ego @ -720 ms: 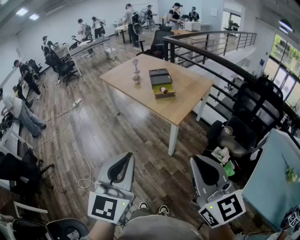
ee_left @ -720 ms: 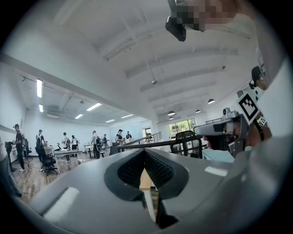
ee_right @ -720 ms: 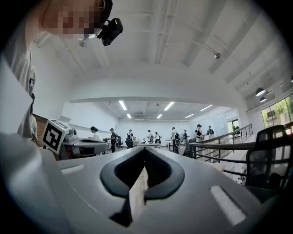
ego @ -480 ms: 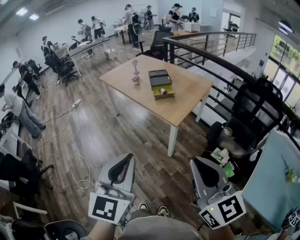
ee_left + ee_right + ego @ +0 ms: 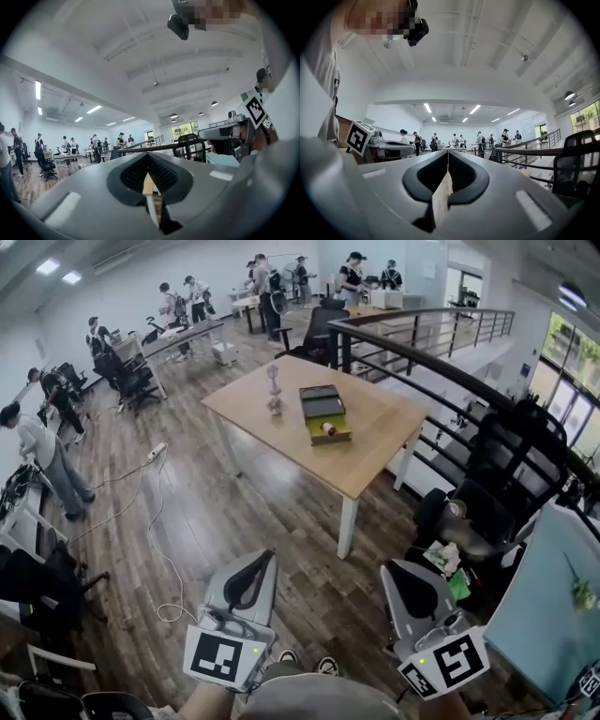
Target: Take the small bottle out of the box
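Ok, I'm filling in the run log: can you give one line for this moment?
stage: pre-reach | left gripper: shut, empty | right gripper: shut, empty | small bottle: in open box on table, far ahead

Matt pale wood table, glossy dark plank floor, smooth grey plastic left tool

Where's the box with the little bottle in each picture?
Head view: the box lies on the wooden table, upper middle.
Left gripper view: not in it.
Right gripper view: not in it.
Shared landmark: the black railing, at middle in the left gripper view, at right in the right gripper view.
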